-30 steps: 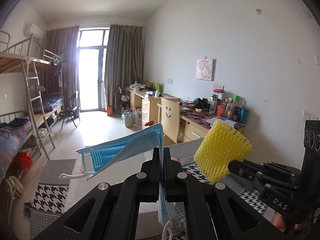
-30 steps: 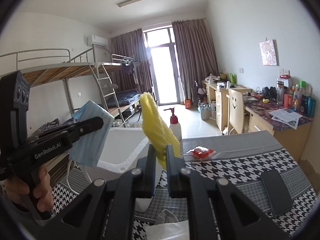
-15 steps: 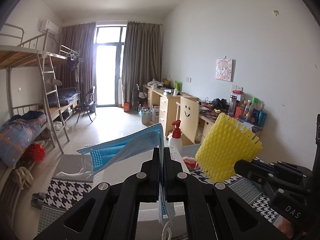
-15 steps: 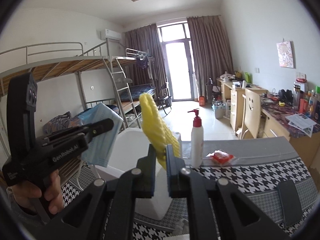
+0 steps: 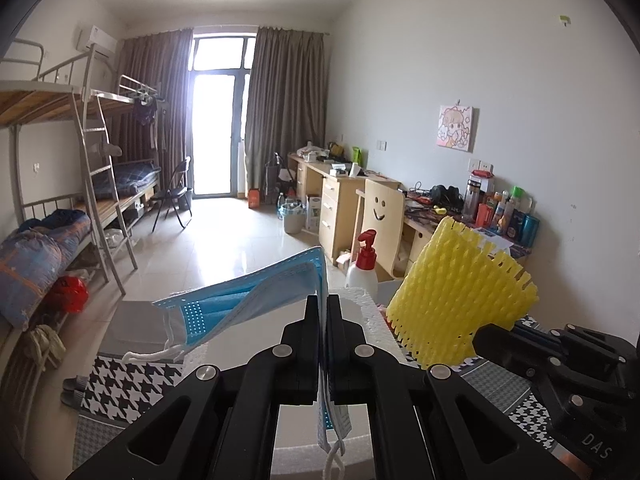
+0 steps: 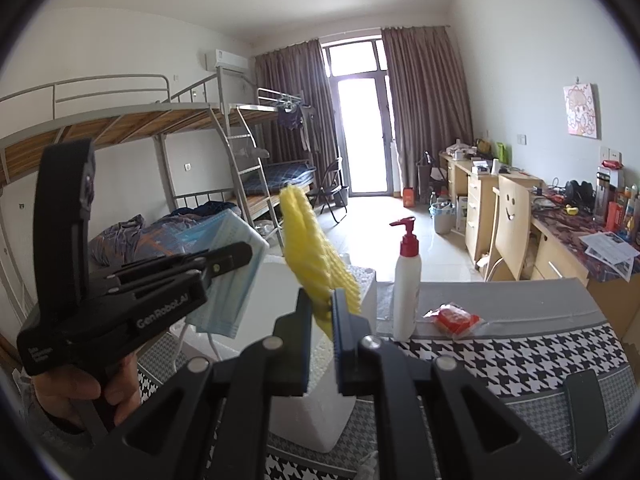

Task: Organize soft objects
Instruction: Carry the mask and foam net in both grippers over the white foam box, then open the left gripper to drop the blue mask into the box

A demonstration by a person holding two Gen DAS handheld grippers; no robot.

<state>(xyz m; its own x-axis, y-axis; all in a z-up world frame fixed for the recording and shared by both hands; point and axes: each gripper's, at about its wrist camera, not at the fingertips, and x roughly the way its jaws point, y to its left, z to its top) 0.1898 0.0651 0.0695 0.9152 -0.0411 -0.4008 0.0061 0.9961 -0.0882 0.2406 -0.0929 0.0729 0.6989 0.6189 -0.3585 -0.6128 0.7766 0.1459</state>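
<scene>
A pump bottle [image 6: 407, 292] stands beside a red packet [image 6: 455, 318]; phone [image 6: 585, 416] well apart.

Pump bottle [image 6: 406, 280] right of foam box [image 6: 320, 360], packet [image 6: 456, 317] further right — phone [image 6: 586, 412] at table's [image 6: 500, 356] near-right edge

Blue face mask [image 5: 256, 300] with white ear loops; yellow foam net [image 5: 460, 300]; black grippers; white foam box [image 6: 316, 412]; white pump bottle [image 6: 406, 292], red pump; black-and-white houndstooth tablecloth [image 6: 500, 360].
</scene>
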